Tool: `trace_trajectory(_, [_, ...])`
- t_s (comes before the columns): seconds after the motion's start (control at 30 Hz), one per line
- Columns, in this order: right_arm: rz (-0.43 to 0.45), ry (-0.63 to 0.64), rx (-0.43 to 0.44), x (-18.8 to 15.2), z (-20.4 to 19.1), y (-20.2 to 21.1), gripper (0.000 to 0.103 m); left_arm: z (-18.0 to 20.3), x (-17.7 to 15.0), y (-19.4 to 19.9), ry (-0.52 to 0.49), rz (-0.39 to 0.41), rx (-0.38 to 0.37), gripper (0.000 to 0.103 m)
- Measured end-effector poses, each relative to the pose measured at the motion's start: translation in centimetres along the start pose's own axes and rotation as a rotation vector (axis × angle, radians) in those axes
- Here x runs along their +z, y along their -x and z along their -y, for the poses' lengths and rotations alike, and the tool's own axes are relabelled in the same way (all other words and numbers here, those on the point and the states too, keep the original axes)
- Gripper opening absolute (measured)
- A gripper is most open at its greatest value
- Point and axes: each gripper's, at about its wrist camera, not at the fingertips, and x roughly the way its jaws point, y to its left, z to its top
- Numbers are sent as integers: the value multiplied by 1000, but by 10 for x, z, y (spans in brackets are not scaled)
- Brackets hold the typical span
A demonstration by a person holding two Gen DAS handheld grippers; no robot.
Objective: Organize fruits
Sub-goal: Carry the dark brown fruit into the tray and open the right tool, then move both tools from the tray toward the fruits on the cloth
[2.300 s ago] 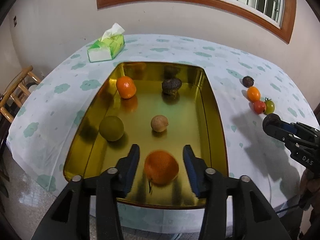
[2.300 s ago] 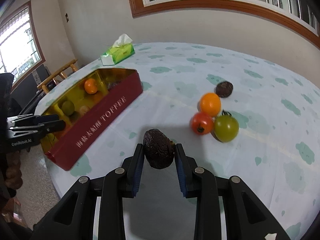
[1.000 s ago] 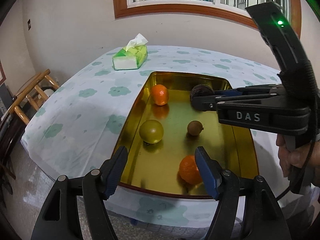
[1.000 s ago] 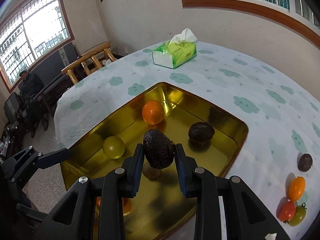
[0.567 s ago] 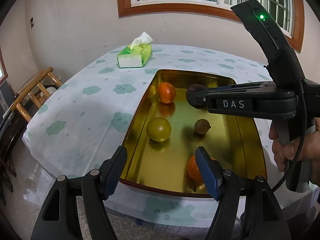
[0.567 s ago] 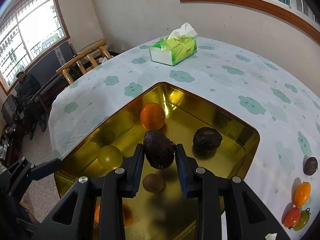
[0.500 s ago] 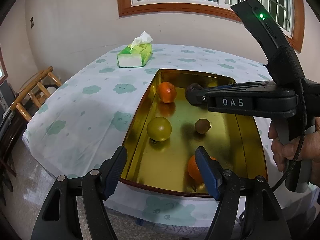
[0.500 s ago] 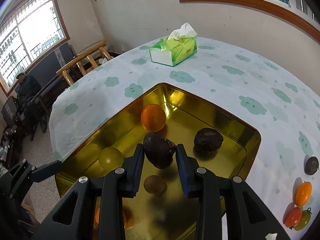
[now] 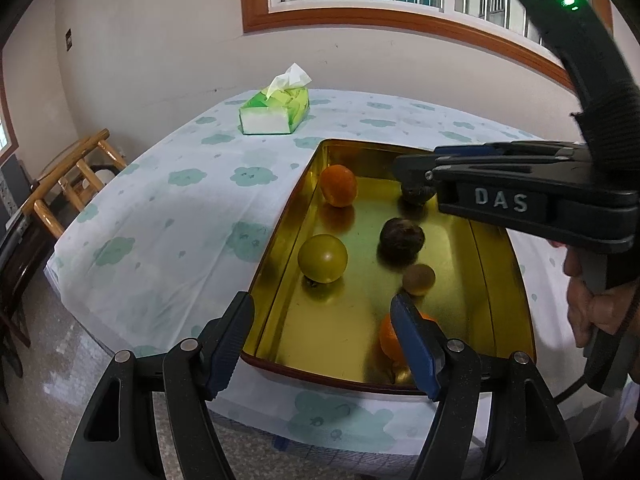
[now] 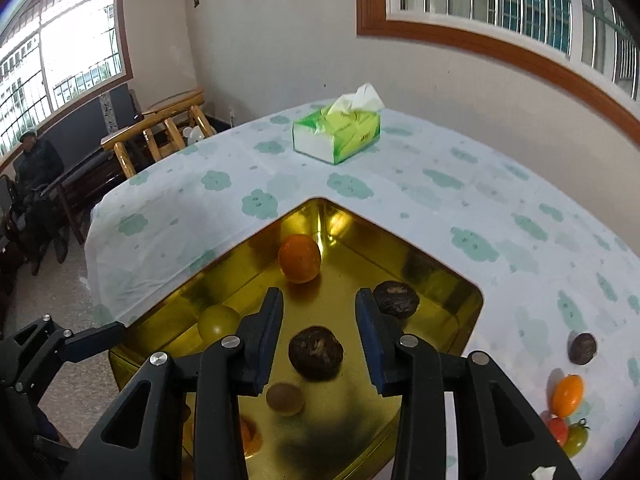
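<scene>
A gold tin tray [image 9: 276,248] [image 10: 468,300] sits on the table. In it lie a dark avocado [image 9: 401,238] [image 10: 316,353] near the middle, another dark fruit [image 10: 396,300] at the far side, an orange [image 9: 338,185] [image 10: 299,258], a green fruit [image 9: 322,258] [image 10: 218,322], a small brown fruit [image 9: 418,279] [image 10: 285,399] and a second orange [image 9: 390,340]. My right gripper [image 10: 319,336] is open above the tray, straddling the avocado lying below it. My left gripper [image 9: 322,344] is open and empty at the tray's near edge.
A green tissue box [image 9: 276,116] [image 10: 337,134] stands at the far side of the table. A dark fruit [image 10: 583,348], an orange tomato [image 10: 567,390], a red tomato [image 10: 557,429] and a green tomato [image 10: 577,438] lie on the cloth right of the tray. Wooden chairs [image 9: 68,176] stand left.
My right gripper carried the avocado over the tray, then opened; the avocado now lies on the tray floor. My left gripper has stayed open at the tray's near edge.
</scene>
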Motion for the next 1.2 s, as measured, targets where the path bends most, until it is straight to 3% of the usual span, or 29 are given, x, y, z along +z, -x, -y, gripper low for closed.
trace_trajectory(0.17, [38, 26, -54, 4, -4, 18, 43, -1, 0, 0, 14, -1, 1, 71])
trace_trajectory(0.43, [76, 46, -134, 10, -6, 38, 44, 1, 2, 1, 17, -4, -1, 71])
trace_trajectory(1.2, [122, -16, -235, -3, 30, 66, 50, 38, 9, 6, -66, 4, 4, 72])
